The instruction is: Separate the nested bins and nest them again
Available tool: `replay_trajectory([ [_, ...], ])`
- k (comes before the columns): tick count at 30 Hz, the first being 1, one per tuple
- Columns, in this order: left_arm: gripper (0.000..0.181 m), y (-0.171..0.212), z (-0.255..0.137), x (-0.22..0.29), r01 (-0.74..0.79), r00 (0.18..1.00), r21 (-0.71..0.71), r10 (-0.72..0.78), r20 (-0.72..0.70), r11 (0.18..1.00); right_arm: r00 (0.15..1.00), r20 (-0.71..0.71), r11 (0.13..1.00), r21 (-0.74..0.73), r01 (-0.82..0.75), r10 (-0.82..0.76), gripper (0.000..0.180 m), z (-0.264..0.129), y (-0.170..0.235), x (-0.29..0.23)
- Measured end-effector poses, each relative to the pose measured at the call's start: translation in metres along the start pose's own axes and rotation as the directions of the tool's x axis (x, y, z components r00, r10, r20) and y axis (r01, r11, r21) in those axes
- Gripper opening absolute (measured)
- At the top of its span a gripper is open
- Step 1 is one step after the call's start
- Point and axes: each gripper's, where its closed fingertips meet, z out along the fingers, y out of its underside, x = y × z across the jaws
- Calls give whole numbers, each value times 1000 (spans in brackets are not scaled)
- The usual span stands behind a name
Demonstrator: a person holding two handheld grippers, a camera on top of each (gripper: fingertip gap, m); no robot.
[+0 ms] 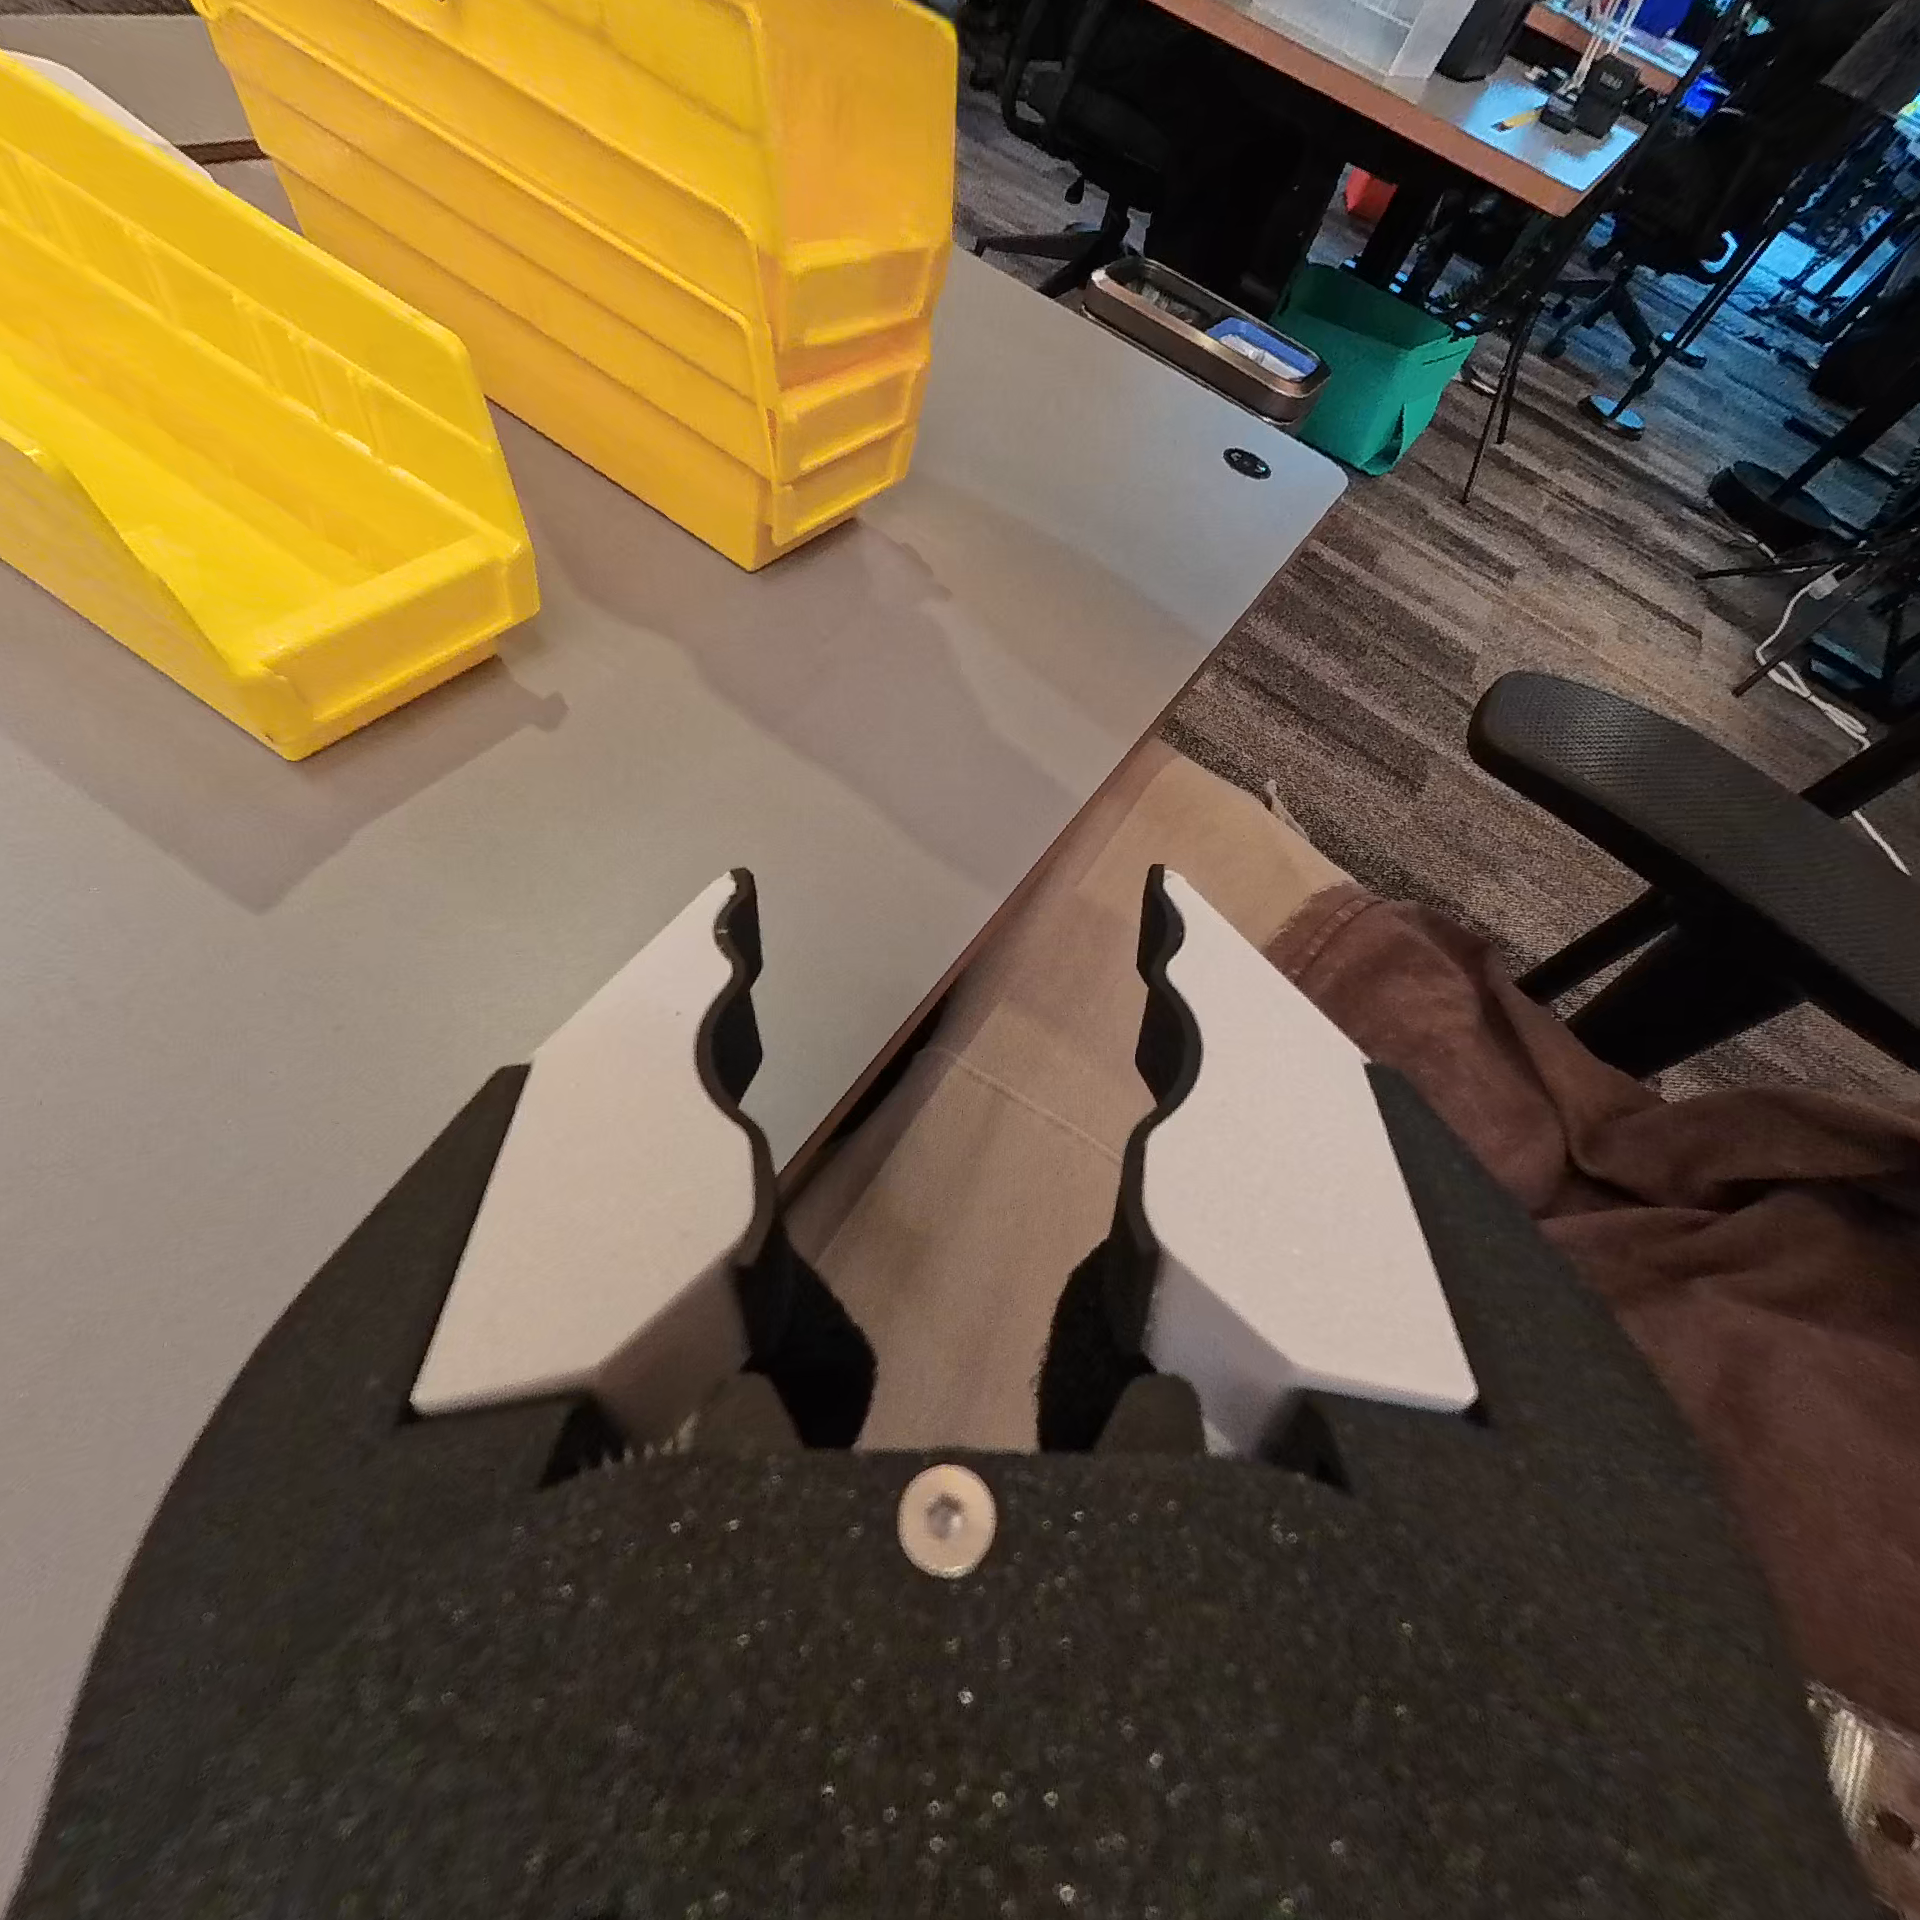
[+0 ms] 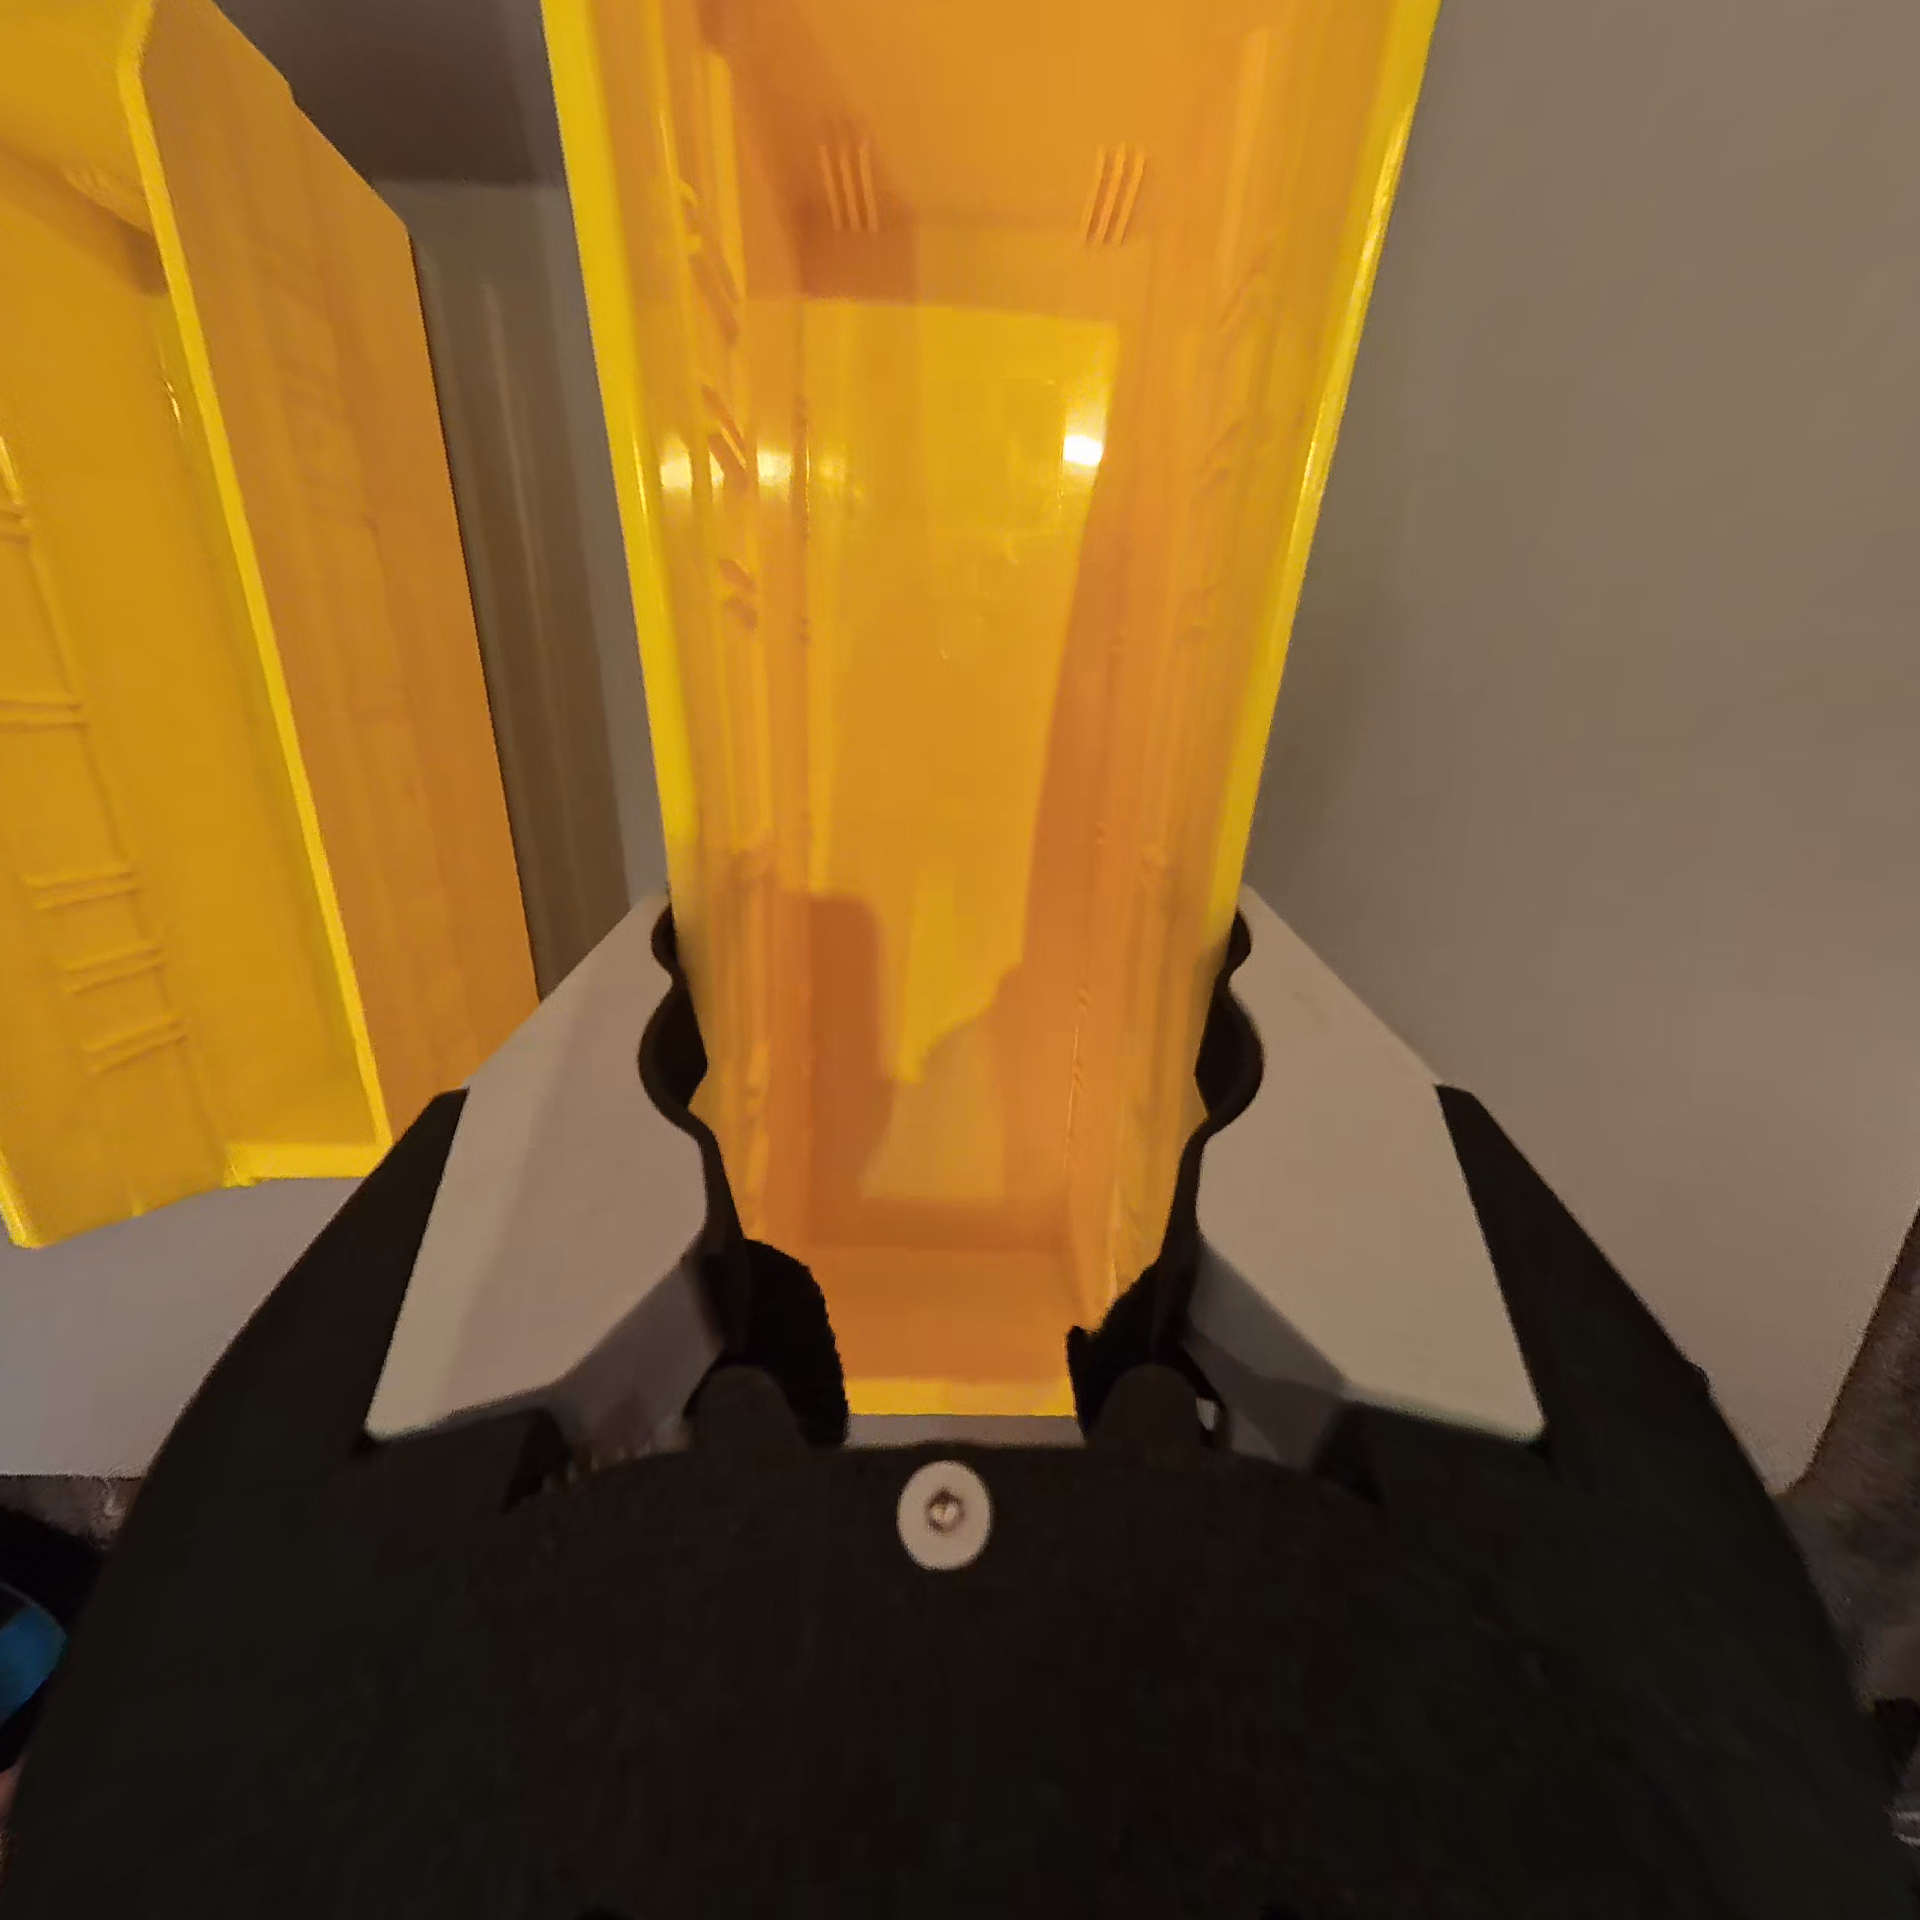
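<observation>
A stack of nested yellow bins stands on the grey table at the top middle of the left wrist view. Its top bin sits a bit higher than the rest. A single yellow bin lies to its left. My left gripper is open and empty, over the table's near edge and well short of the bins. My right gripper straddles the near end of a yellow bin, with its pads against both outer walls. Another yellow bin lies to the left of it.
The table edge runs diagonally under my left gripper. A person's tan trouser leg and brown sleeve are beside it. A black chair armrest, a metal container and a green box are to the right.
</observation>
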Motion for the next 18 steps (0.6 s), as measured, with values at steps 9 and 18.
replay_trajectory([
  [9,71,4,2,-1,-20,1000,-19,21,15,1000,1000,-24,1000,-29,12,-13,119,15,7,-1],
  [18,80,10,0,-17,8,997,-29,-5,71,1000,989,45,974,189,128,-139,136,-4,-2,-13],
])
